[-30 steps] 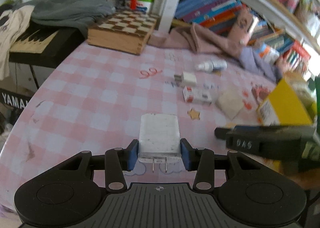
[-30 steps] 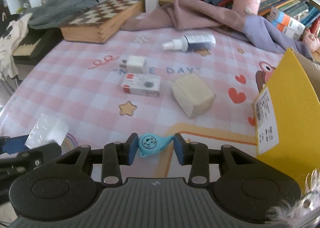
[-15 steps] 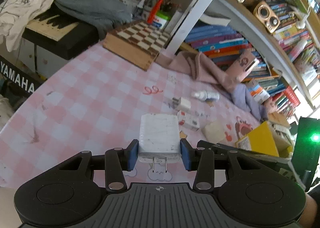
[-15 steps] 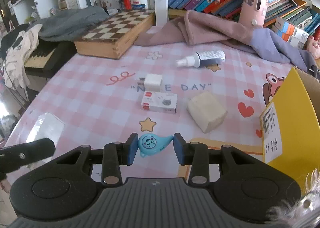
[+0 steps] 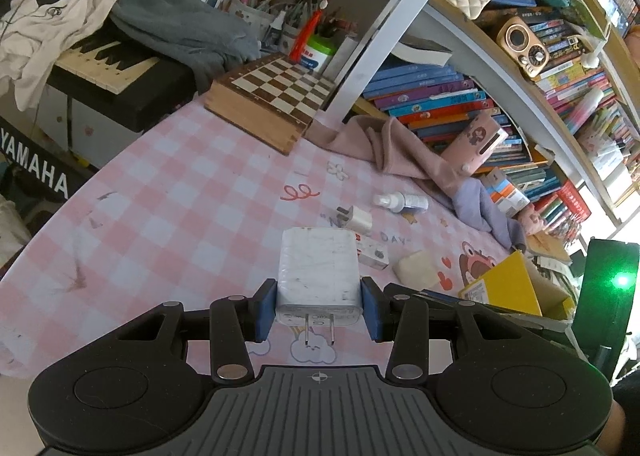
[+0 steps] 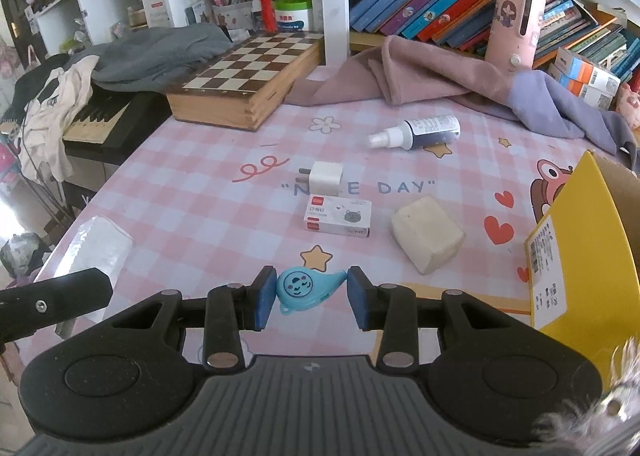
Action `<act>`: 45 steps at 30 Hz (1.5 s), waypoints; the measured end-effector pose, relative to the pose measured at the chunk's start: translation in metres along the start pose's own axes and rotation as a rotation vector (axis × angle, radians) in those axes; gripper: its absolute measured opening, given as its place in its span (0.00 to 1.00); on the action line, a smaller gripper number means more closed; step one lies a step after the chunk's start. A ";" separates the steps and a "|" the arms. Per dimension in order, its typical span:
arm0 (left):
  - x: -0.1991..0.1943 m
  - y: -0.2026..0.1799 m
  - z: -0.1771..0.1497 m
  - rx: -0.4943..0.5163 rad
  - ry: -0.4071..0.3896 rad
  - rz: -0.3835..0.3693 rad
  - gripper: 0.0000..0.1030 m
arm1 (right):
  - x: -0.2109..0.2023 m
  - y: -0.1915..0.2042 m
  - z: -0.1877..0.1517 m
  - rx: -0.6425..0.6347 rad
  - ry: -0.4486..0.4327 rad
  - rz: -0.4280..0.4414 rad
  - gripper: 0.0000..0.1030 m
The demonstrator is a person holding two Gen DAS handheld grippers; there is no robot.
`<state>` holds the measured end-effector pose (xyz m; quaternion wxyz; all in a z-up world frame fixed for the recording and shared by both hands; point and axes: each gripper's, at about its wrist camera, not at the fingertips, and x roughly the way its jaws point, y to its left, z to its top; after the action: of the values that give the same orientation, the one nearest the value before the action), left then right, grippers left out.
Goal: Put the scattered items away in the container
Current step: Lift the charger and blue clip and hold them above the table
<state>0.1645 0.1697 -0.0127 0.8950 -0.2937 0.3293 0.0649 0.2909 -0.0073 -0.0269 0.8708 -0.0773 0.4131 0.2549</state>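
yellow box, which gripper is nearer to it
Right. The right gripper, holding a blue charm, is beside the yellow box; the left gripper is further away.

A wooden chessboard box [image 6: 248, 80] sat at the surface's [image 6: 192, 216] far edge; grey clothing [image 6: 156, 52] lay left of it, books [image 6: 440, 0] right.

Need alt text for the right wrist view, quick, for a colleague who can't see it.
The right gripper holds a blue teardrop-shaped toy above a pink checked tablecloth. Beyond lie a small charger, a small box, a beige block and a spray bottle; a yellow box stands right.
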 end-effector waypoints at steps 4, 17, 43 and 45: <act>-0.003 0.000 -0.001 -0.002 -0.004 -0.006 0.41 | -0.001 0.001 -0.001 0.000 -0.001 -0.001 0.35; -0.004 0.001 -0.003 -0.031 -0.005 -0.027 0.41 | -0.007 0.005 0.001 -0.017 -0.004 -0.012 0.35; -0.009 0.002 -0.010 -0.076 -0.013 -0.061 0.41 | -0.018 0.015 0.000 -0.040 -0.026 -0.030 0.35; -0.010 0.004 -0.010 -0.086 -0.015 -0.063 0.41 | -0.019 0.015 0.000 -0.042 -0.026 -0.029 0.35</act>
<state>0.1499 0.1680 -0.0143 0.8857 -0.3416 0.3100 0.0527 0.2734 -0.0018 -0.0116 0.8780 -0.0985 0.3950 0.2518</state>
